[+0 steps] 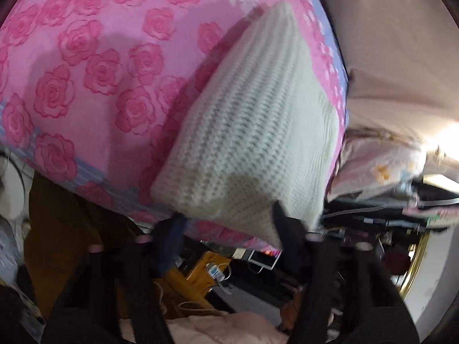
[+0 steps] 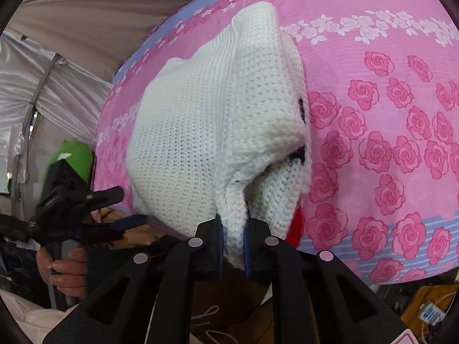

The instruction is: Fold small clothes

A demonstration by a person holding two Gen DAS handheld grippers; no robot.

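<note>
Pink rose-print bedsheet point(image 2: 373, 120) with a blue stripe along its near edge, beige curtain point(image 1: 396, 43) behind, yellow box point(image 1: 200, 272) on the cluttered floor

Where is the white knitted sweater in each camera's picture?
Left wrist view: the white knitted sweater runs from upper middle down to the left gripper.
Right wrist view: the sweater fills the middle, its near edge pinched in the right gripper.
Shared landmark: the pink rose bedsheet beneath it.

Right gripper point(image 2: 233, 230) jaws clamped, left gripper point(image 1: 229, 215) jaws apart
</note>
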